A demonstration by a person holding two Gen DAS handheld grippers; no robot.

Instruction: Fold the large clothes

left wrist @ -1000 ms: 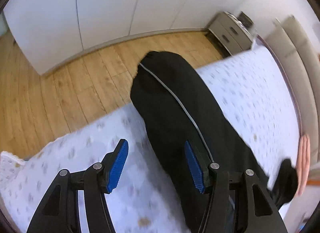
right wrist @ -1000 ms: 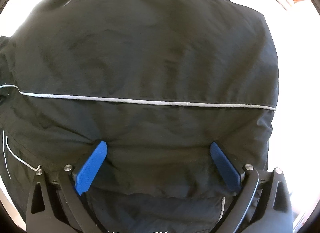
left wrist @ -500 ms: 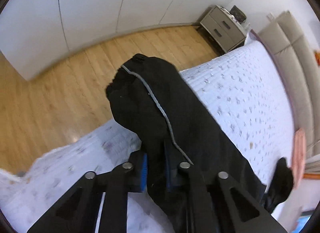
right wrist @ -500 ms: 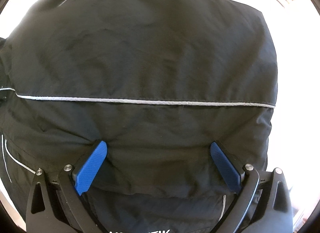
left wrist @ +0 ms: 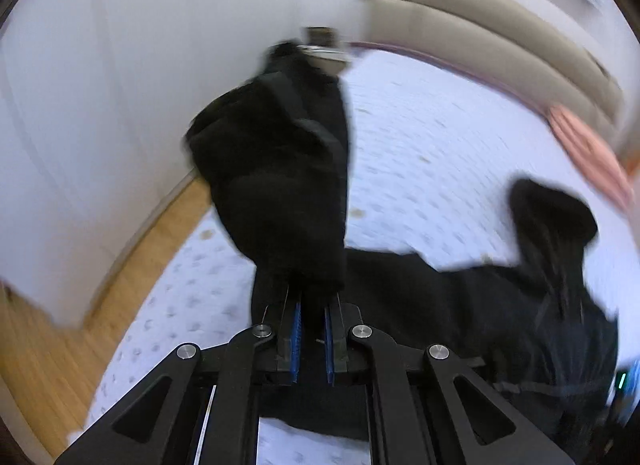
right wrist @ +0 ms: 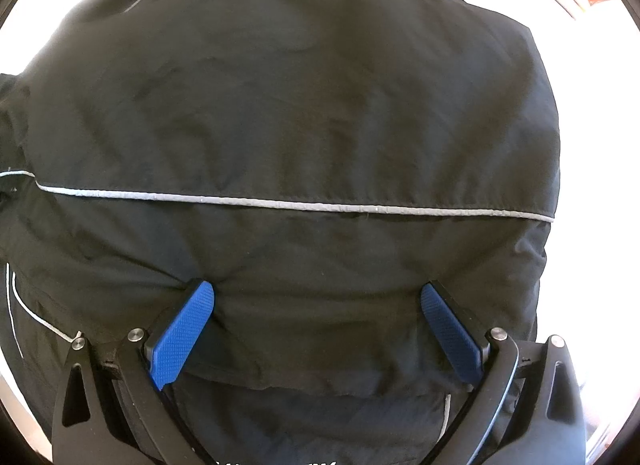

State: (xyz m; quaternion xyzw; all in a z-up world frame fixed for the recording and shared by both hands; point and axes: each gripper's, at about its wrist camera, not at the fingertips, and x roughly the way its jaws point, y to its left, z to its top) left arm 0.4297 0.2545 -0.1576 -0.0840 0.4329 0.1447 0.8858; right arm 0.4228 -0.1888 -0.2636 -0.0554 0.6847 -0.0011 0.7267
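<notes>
A black jacket (right wrist: pixel 304 113) with thin grey piping lies spread on a white patterned bedspread (left wrist: pixel 440 137). My left gripper (left wrist: pixel 312 305) is shut on one black sleeve (left wrist: pixel 280 169), which hangs lifted above the bed and blurred by motion. The rest of the jacket (left wrist: pixel 500 317) trails to the right on the bed. My right gripper (right wrist: pixel 316 309) points straight down at the jacket's back. Its blue fingertips (right wrist: pixel 188 317) stand wide apart and press into the fabric without pinching any of it.
White wardrobe doors (left wrist: pixel 80 105) and a strip of wooden floor (left wrist: pixel 48 365) lie left of the bed. A beige padded headboard (left wrist: pixel 500 37) runs along the far side, with a pink cloth (left wrist: pixel 588 149) near it. A small cabinet (left wrist: pixel 324 45) stands behind the sleeve.
My left gripper closed on the sleeve, then lifted it off the bed and rolled, so the view swung from the floor toward the headboard. The right gripper stayed put on the jacket's back.
</notes>
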